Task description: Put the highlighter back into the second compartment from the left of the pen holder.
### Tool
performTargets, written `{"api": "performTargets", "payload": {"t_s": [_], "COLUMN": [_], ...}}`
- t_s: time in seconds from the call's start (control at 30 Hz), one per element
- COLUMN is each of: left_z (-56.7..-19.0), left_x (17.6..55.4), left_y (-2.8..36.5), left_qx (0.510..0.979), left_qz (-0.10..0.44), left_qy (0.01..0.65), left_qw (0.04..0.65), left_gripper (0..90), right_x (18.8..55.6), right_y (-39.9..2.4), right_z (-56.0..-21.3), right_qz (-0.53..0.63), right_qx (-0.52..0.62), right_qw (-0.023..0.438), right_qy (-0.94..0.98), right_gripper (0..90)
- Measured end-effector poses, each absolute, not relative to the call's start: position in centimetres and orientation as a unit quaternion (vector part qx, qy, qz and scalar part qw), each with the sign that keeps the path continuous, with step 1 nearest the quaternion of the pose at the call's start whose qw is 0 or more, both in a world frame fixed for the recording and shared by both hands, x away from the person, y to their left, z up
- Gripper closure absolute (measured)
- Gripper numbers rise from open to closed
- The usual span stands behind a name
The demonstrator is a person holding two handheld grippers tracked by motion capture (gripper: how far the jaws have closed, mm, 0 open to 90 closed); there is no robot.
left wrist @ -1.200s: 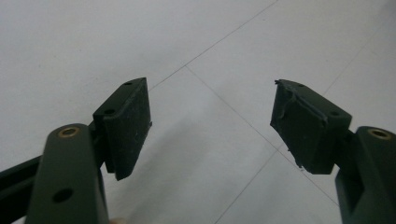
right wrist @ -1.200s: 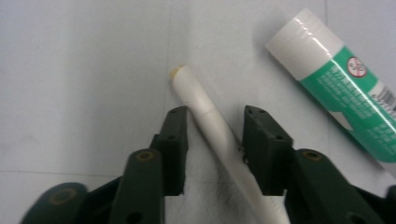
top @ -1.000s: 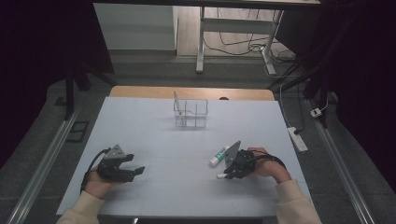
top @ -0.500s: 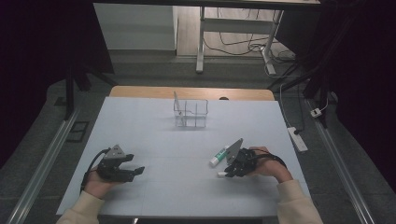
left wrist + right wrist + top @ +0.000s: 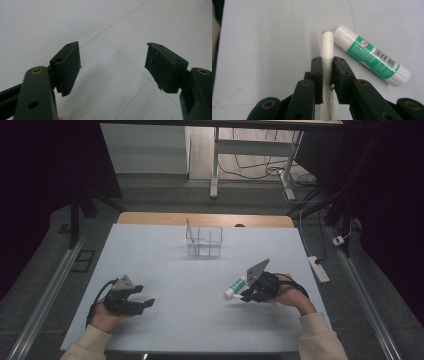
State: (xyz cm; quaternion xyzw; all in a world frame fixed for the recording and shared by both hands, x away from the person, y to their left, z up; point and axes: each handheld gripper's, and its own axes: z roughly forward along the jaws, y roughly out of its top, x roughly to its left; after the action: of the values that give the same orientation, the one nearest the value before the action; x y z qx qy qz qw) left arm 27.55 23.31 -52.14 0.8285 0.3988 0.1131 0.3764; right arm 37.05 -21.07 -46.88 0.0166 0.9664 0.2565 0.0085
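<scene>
I see the white table (image 5: pixel 165 265) broad and bare between my hands, with free room up to the clear plastic organizer (image 5: pixel 204 241) near its far edge, well apart from both grippers. My right gripper (image 5: pixel 327 75), low on the table's right side, is clamped on a smooth white pen (image 5: pixel 327 47) whose faint lettering I cannot read, and just beside it lies a round white glue stick (image 5: pixel 372 55) with a green label and barcode; my left gripper (image 5: pixel 112 67) rests with jaws spread over bare tabletop
</scene>
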Motion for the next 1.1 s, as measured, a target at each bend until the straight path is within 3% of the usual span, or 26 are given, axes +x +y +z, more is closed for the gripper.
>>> {"api": "performTargets", "payload": {"t_s": [1.1], "left_z": [-52.0], "left_x": [27.4], "left_y": [23.2], "left_qx": [0.828], "left_qz": [0.115], "left_qy": [0.397], "left_qw": [0.378], "left_gripper": [28.2], "right_x": [37.6], "right_y": [-22.1], "right_z": [-43.6], "right_qz": [0.373], "right_qx": [0.143], "right_qw": [0.090], "right_qy": [0.912], "right_gripper": [77.7]}}
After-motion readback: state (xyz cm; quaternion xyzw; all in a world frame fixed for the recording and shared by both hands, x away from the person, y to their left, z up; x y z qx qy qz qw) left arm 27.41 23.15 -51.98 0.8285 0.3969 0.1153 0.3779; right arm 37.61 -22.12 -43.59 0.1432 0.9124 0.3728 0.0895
